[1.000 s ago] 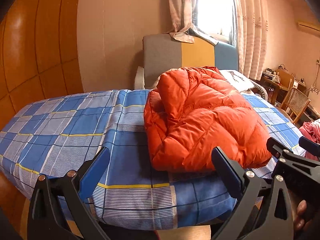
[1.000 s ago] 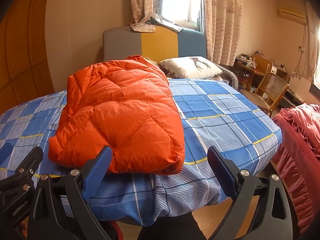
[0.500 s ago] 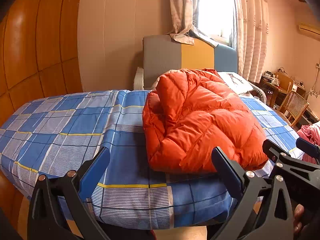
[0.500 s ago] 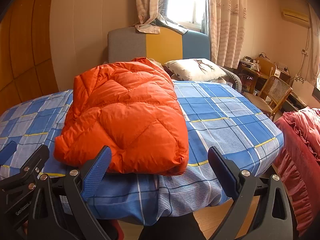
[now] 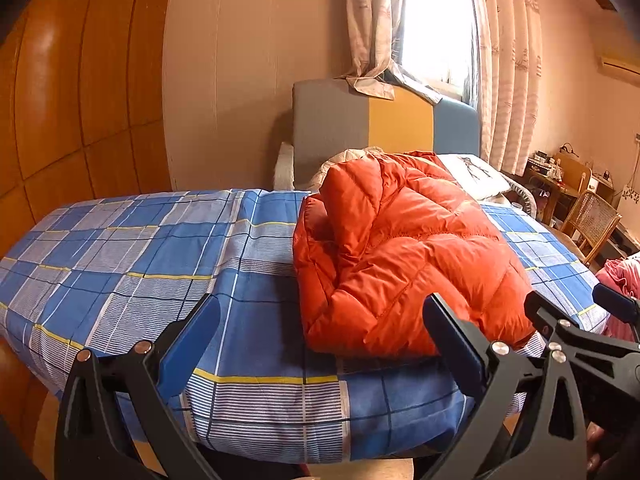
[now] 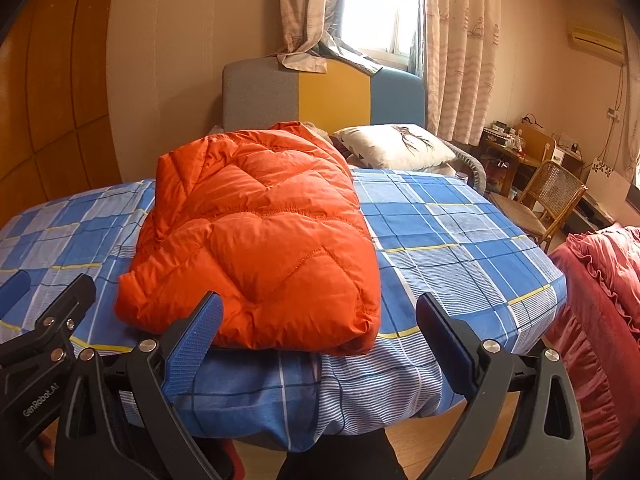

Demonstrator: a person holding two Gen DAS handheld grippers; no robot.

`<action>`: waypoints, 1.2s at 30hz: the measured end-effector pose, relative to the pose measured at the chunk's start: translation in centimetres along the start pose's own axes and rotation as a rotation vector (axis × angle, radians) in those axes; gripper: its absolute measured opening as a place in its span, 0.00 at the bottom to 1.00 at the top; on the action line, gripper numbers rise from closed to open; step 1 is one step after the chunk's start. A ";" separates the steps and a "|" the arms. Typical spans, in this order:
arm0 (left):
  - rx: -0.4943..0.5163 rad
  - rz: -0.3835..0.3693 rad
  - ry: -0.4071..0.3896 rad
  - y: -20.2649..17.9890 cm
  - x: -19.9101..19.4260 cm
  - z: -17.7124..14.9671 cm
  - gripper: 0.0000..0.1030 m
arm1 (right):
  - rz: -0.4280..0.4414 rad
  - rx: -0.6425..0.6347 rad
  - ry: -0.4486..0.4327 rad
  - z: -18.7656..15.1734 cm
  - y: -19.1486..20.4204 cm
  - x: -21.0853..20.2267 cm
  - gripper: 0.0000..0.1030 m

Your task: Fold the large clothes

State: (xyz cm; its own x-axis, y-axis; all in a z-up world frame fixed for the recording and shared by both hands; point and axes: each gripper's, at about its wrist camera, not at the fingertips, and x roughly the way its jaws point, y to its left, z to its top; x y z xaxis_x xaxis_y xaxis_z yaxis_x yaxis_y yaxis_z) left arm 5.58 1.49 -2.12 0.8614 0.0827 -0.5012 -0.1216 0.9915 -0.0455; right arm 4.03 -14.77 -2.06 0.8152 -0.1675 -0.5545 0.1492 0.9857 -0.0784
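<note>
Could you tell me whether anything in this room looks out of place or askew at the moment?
One curtain end lies bunched on top of the headboard rather than hanging straight. The orange down jacket lies folded on the bed, slightly puffy, nothing spilled or damaged.

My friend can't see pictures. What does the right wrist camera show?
A puffy orange jacket lies folded on a bed with a blue checked sheet. The right gripper is open and empty in front of the bed's near edge, with the left gripper at the left. A pillow lies behind the jacket.
</note>
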 end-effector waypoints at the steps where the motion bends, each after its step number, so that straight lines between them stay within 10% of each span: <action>1: 0.000 0.002 0.000 0.0 0.0 0.0 0.98 | 0.000 0.002 0.000 0.0 -0.1 0.0 0.94; 36: -0.035 0.011 0.043 0.7 1.5 0.2 0.98 | 0.004 0.010 0.040 -0.4 -0.1 2.2 0.96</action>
State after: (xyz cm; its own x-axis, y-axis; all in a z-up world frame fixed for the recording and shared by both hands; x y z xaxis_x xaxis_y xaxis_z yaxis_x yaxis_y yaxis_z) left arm 6.90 2.31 -2.69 0.8383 0.0884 -0.5381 -0.1488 0.9864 -0.0698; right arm 5.59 -15.27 -3.63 0.7929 -0.1624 -0.5873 0.1517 0.9861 -0.0679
